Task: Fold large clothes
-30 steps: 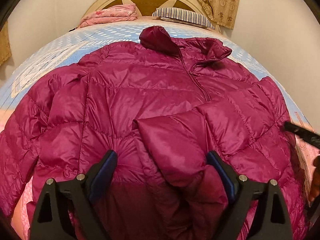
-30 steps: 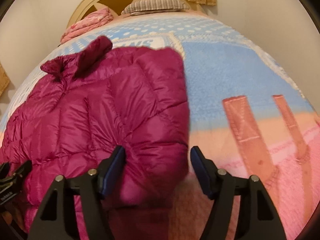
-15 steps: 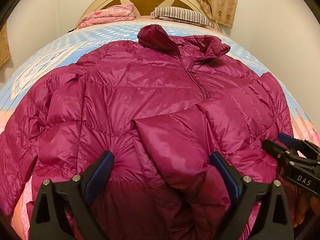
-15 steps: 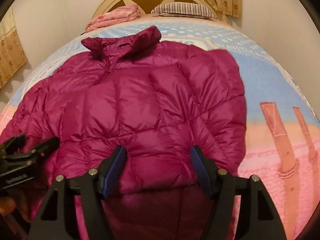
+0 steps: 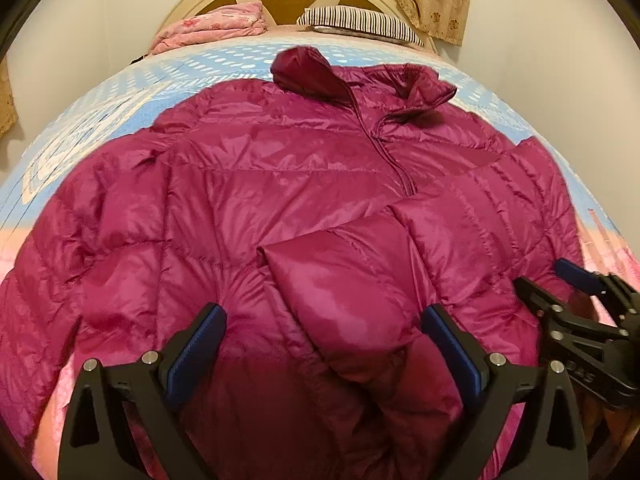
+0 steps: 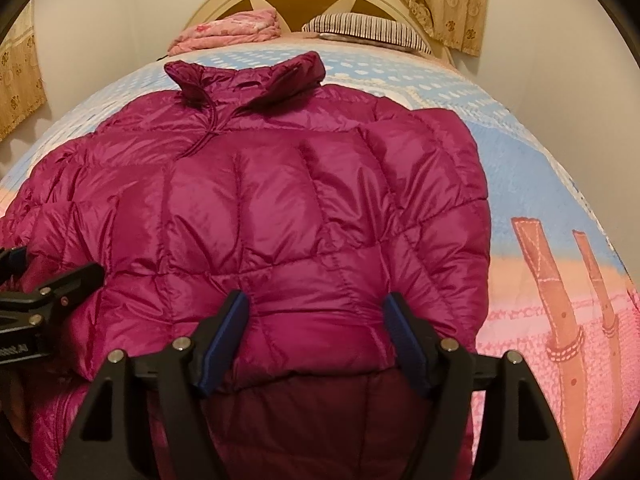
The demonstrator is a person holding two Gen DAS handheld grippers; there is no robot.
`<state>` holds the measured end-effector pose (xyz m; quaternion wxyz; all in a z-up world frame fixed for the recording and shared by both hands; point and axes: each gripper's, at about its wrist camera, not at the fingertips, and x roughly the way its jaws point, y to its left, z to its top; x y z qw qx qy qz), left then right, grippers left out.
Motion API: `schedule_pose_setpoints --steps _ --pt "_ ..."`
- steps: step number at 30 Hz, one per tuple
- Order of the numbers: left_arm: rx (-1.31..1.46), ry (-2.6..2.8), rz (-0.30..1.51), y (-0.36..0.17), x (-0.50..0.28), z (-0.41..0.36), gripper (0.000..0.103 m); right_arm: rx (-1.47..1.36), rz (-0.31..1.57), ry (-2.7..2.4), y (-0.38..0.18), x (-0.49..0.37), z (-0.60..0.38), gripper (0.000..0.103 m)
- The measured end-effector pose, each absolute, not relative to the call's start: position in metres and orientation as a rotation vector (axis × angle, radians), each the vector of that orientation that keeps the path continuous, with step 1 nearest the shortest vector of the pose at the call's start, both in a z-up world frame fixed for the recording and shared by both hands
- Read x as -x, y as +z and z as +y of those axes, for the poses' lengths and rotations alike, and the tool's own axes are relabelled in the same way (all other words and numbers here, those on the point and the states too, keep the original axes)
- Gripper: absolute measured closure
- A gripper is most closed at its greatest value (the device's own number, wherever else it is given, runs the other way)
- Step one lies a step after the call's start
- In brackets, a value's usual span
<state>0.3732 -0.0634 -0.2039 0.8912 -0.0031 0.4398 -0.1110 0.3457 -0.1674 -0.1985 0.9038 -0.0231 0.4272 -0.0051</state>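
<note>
- Left claw (image 5: 322, 344) hangs low over the bottom part of the jacket (image 5: 280, 208), with its blue pads spread wide and nothing between them
- Right claw (image 6: 316, 336) is spread wide too, low over the puffy edge of the folded part, and it grips nothing
- Big dark pink puffy jacket lies flat on the bed (image 6: 520, 168), front side up, with its collar (image 6: 248, 80) pointing at the pillow (image 6: 364, 32) and the pink blanket (image 6: 228, 32) near the headboard
- One side looks done: the sleeve (image 5: 360, 280) on the right is folded in and lies across the front
- Other side is not done yet: the sleeve on the left sticks out over the bed
- I think the job is near its start; the left sleeve needs folding in, then the bottom needs folding up to the collar
- Puffy cloth may spring back open
</note>
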Motion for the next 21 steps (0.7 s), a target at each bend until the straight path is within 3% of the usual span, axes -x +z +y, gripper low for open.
schedule_pose_setpoints --steps 5,12,16,21 --pt "-0.011 -0.224 0.831 -0.166 -0.343 -0.026 0.004 0.049 0.877 -0.016 -0.198 -0.344 -0.168 0.027" --pt "0.009 0.015 0.764 -0.137 -0.306 0.107 0.004 0.047 0.874 -0.014 -0.198 -0.343 -0.168 0.026" --pt "0.012 0.158 0.803 -0.148 -0.291 0.172 0.004 0.05 0.873 -0.017 -0.198 -0.343 -0.167 0.025" --pt "0.228 0.197 0.878 -0.179 -0.27 0.232 0.004 0.069 0.867 -0.027 -0.197 -0.342 -0.165 0.024"
